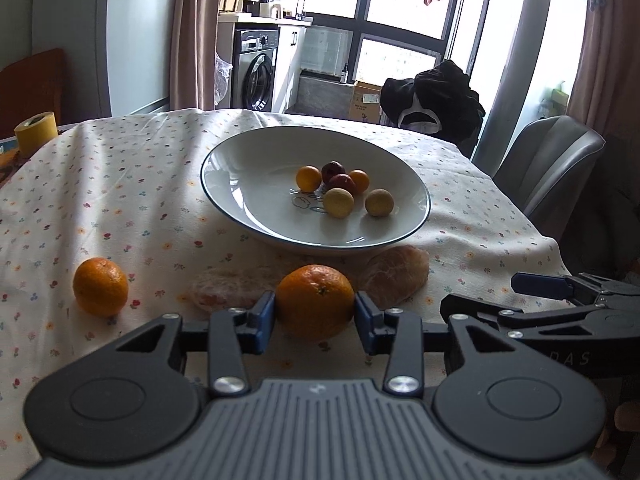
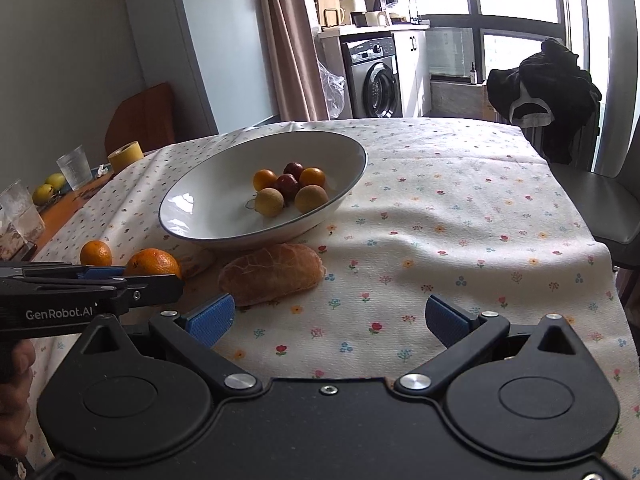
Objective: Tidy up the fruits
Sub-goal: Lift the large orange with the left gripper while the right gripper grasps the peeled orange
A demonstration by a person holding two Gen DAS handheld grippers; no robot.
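Nearest the front edge of the surface, the left gripper has its jaws drawn in on either side of an orange, the blue pads touching or all but touching its flanks; the fruit appears to sit on the flowered cloth rather than hang clear of it, so I judge the grasp made and the lift not yet begun. The right gripper hovers over bare cloth toward the front right, jaws spread wide with nothing between them.

Just behind the held orange lie two peeled citrus pieces, one to its left and a larger one to its right, the larger lying against the foot of the plate. A second whole orange sits apart toward the left edge.

Farther back, about the middle of the surface, the deep white plate holds six small fruits clustered together: two orange, two dark red, two pale yellow.

So the small fruit looks sorted already. Left on the cloth are the two oranges and the two peeled pieces, if those count, roughly half the work by my reckoning.

Beyond the cloth's far left corner stands a roll of yellow tape.
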